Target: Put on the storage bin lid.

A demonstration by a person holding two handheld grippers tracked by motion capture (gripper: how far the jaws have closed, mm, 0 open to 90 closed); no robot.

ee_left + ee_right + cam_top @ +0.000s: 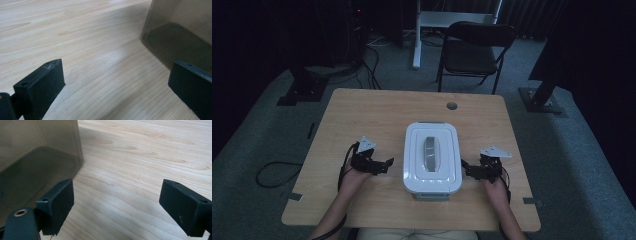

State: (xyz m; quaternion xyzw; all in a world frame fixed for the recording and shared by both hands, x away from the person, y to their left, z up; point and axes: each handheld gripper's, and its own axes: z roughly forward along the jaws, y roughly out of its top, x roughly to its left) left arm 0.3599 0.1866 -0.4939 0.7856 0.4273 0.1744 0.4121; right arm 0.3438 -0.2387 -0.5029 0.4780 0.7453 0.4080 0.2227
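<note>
Either side of the box (pixel 432 157), the left gripper (pixel 388 163) and right gripper (pixel 465 165) rest low, jaws spread, pointing inward; its smoky walls blur the contents.

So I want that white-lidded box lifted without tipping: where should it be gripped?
Probably by its two long sides, the left gripper and right gripper coming in from either side. The box lies flat between them, both open.
</note>
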